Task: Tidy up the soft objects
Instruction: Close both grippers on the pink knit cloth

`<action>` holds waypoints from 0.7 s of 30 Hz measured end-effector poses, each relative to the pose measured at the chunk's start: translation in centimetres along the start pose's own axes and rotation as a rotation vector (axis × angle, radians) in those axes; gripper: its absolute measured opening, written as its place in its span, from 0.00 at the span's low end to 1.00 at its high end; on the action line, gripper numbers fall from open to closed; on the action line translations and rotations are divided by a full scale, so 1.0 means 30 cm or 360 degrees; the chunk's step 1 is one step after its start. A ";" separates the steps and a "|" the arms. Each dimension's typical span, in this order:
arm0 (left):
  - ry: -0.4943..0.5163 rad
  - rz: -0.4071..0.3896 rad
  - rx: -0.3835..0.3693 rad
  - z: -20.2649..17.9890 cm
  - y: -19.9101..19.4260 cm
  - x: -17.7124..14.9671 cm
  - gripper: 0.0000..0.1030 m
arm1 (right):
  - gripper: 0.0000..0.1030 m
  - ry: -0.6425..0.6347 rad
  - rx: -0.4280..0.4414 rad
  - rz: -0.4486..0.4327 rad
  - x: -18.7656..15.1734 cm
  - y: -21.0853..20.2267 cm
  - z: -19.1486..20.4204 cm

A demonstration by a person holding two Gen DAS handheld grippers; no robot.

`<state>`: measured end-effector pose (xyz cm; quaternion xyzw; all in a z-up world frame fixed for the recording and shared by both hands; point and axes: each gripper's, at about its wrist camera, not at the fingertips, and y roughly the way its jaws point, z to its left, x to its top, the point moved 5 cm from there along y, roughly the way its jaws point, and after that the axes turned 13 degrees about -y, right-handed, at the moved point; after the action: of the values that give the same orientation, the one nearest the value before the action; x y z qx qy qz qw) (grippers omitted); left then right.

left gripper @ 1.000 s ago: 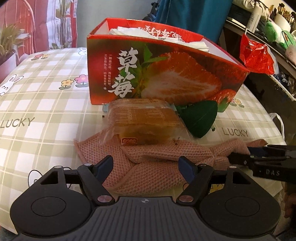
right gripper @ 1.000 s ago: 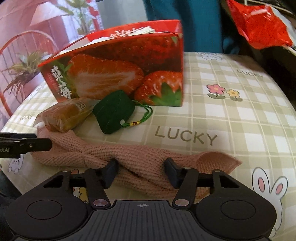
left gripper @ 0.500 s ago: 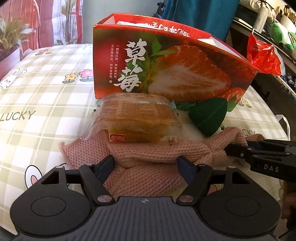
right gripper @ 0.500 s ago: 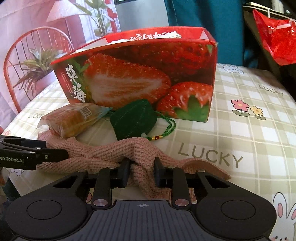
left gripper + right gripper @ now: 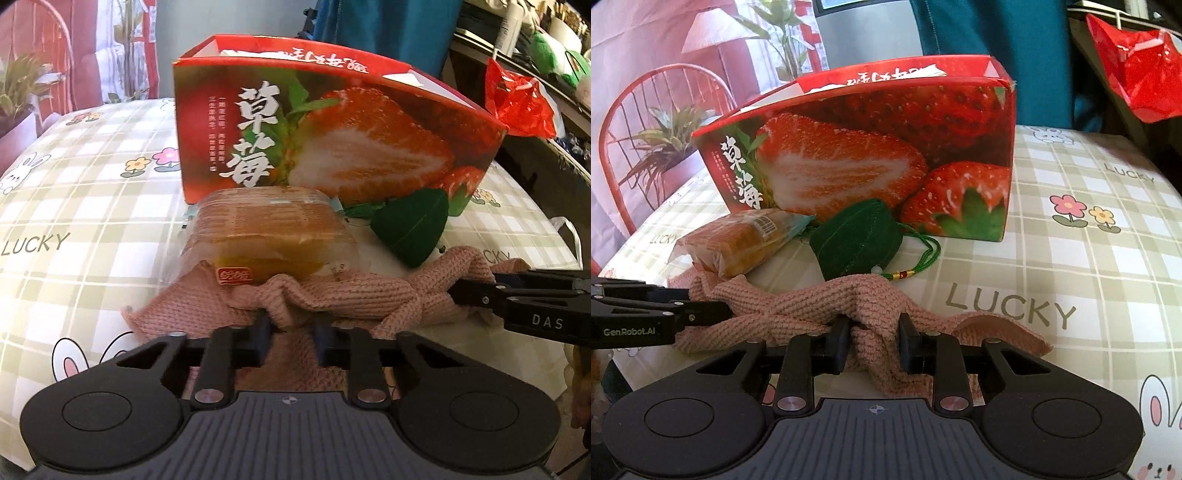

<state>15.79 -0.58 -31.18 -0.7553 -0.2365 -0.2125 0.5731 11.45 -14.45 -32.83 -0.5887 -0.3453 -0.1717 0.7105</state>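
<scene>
Pinching down on the pink knitted cloth (image 5: 343, 295), the left gripper (image 5: 290, 334) is holding a raised fold of it between narrowed fingers (image 5: 263, 334), near the cloth's left end. The right gripper (image 5: 873, 341) is doing the same toward the right end, its fingers (image 5: 909, 345) pressing a thick bunch of knit (the gap is filled with fabric). Each gripper is showing side-on in the other's view: the right gripper (image 5: 517, 301) is biting the cloth at the far right of the left wrist view.

The cloth (image 5: 820, 302) is lying bunched along the near edge of the checked tablecloth (image 5: 1071, 236). Just beyond it a wrapped cake (image 5: 269, 236) is resting with its near end on the knit, and a green leaf pouch (image 5: 855, 238) with a cord is sitting beside it, to the right. Behind both, the red strawberry box (image 5: 332, 122) is standing open-topped, blocking the far side. A red plastic bag (image 5: 517, 101) is hanging at far right.

Compared with a second ago, both pairs of fingers are now much closer together; then they were spread wide around the flat cloth, and the knit is now gathering into ridges.
</scene>
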 end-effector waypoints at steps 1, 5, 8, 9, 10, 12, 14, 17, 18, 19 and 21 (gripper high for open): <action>-0.0017 -0.0003 -0.0011 0.005 -0.002 0.001 0.14 | 0.24 0.0008 0.0002 0.0000 -0.001 -0.002 0.000; -0.0032 -0.0034 -0.0019 0.010 -0.024 0.004 0.08 | 0.23 0.0061 0.0033 -0.0015 -0.005 -0.015 0.004; -0.0033 -0.0056 -0.0032 0.009 -0.039 0.008 0.08 | 0.22 0.0064 0.0043 -0.0037 -0.006 -0.034 0.009; -0.0029 -0.0063 -0.0036 0.006 -0.044 0.009 0.08 | 0.22 0.0065 0.0045 -0.0047 -0.006 -0.042 0.009; -0.0022 -0.0070 -0.0038 0.004 -0.049 0.008 0.08 | 0.22 0.0070 0.0046 -0.0056 -0.005 -0.048 0.007; -0.0010 -0.0085 -0.0039 -0.003 -0.057 0.008 0.08 | 0.22 0.0078 0.0044 -0.0075 -0.003 -0.062 0.005; -0.0001 -0.0101 -0.0037 -0.007 -0.067 0.009 0.08 | 0.22 0.0081 0.0043 -0.0088 -0.002 -0.073 0.005; -0.0003 -0.0128 -0.0038 -0.005 -0.084 0.011 0.08 | 0.22 0.0065 0.0046 -0.0104 -0.004 -0.087 0.012; -0.0002 -0.0136 -0.0038 -0.003 -0.087 0.012 0.08 | 0.22 0.0056 0.0045 -0.0109 -0.004 -0.091 0.016; 0.0001 -0.0145 -0.0036 -0.004 -0.092 0.012 0.08 | 0.22 0.0049 0.0044 -0.0115 -0.004 -0.096 0.019; 0.0008 -0.0148 -0.0031 -0.004 -0.096 0.011 0.08 | 0.22 0.0037 0.0041 -0.0125 -0.004 -0.105 0.022</action>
<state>14.33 -0.01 -28.75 -0.7485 -0.2678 -0.2432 0.5559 9.13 -14.61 -30.62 -0.5633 -0.3621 -0.2020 0.7147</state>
